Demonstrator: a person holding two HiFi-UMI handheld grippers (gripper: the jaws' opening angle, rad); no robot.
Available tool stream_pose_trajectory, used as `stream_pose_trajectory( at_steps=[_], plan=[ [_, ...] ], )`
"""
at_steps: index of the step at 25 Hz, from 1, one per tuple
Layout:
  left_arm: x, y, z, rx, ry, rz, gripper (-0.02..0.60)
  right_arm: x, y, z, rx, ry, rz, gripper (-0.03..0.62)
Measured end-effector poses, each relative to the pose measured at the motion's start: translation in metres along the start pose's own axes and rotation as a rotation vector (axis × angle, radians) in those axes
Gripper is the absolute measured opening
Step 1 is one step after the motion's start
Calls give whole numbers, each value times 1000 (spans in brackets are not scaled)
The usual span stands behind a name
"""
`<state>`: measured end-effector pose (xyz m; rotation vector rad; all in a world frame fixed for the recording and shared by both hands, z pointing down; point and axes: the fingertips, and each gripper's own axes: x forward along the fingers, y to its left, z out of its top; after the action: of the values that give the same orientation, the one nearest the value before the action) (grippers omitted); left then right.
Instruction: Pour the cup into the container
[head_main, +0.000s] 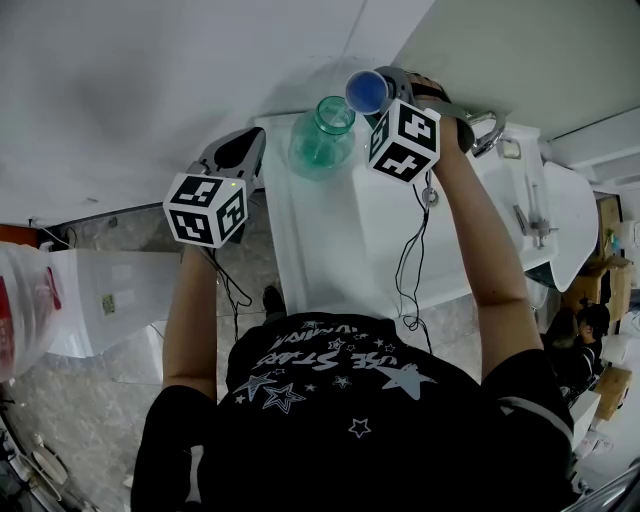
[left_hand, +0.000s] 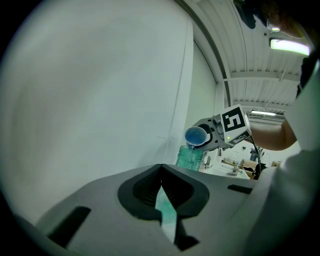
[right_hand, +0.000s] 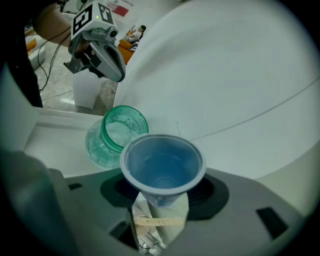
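blue cup (right_hand: 162, 166): 1, held by right gripper (right_hand: 160, 205) | green jar (right_hand: 100, 146): 1

1. A flat white counter (head_main: 320, 255) stands against a plain white wall (head_main: 150, 90).
2. A chrome metal tap (head_main: 532, 222) rises near the counter's right end.
3. A clear plastic jug with a red label (head_main: 22, 300) sits at the left edge.

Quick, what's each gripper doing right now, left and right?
Left hand-held gripper: shut, holding nothing.
Right hand-held gripper: shut on the blue cup, tipped toward the green glass jar.
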<state>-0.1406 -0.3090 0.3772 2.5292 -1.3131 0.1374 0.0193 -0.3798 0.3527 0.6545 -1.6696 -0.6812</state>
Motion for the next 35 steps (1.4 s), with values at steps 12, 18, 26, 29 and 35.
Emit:
stream_pose_trajectory(
  at_steps=[12, 18, 26, 29, 35],
  plan=[
    [-3, -1, 2, 3, -8, -4, 11, -5, -6, 2, -61, 25, -64, 255],
    [-3, -2, 1, 3, -6, -5, 12, -4, -5, 2, -35, 17, -53, 255],
    [-8, -4, 4, 7, -9, -3, 11, -6, 0, 3, 88, -21, 15, 256],
    [-12, -4, 5, 12, -13, 3, 12, -9, -1, 5, 143, -47, 28, 256],
    [-22, -10, 5, 19, -14, 18, 11, -25, -4, 4, 237, -104, 32, 256]
  ],
)
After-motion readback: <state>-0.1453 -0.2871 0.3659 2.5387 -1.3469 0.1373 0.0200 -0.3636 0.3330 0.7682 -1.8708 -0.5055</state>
